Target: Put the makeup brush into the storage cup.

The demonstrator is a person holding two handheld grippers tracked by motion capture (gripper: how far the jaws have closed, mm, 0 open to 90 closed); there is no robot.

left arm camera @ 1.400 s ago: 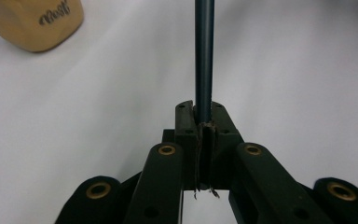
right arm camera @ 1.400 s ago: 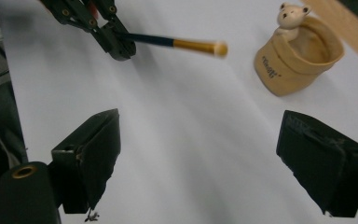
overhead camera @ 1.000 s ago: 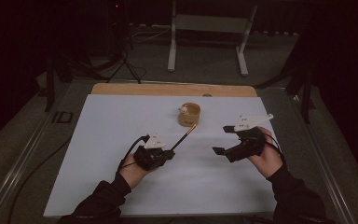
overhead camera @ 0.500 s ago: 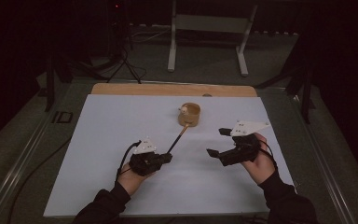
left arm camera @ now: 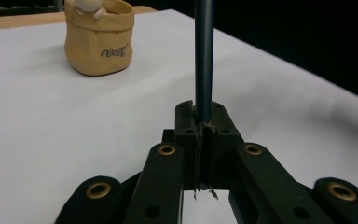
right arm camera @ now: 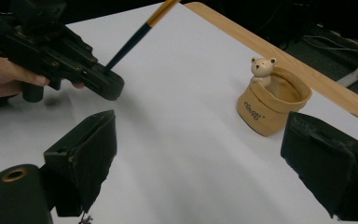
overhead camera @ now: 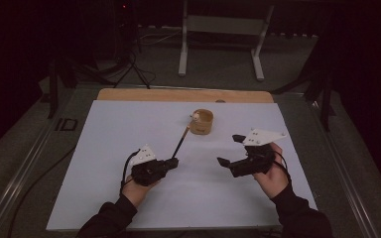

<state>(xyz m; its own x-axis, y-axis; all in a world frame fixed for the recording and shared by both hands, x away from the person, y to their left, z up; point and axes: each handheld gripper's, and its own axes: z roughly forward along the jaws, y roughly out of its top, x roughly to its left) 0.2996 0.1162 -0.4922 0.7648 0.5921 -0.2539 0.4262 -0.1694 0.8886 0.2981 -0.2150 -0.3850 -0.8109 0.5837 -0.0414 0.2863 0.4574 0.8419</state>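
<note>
One pencil (overhead camera: pixel 180 143), pinched at its dark lower end by the left tool (overhead camera: pixel 171 162) — its tip is hidden between the pads and its top is cut off in the left gripper view. It slants toward the one pot (overhead camera: pixel 201 121), stopping just short. The right tool (overhead camera: pixel 230 150) — spread, holding nothing — hovers right of the pot over the table (overhead camera: pixel 104 134).

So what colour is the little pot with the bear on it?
The small bag-shaped pot is tan yellow, with a cream bear on its rim; the right gripper view shows it best.
</note>
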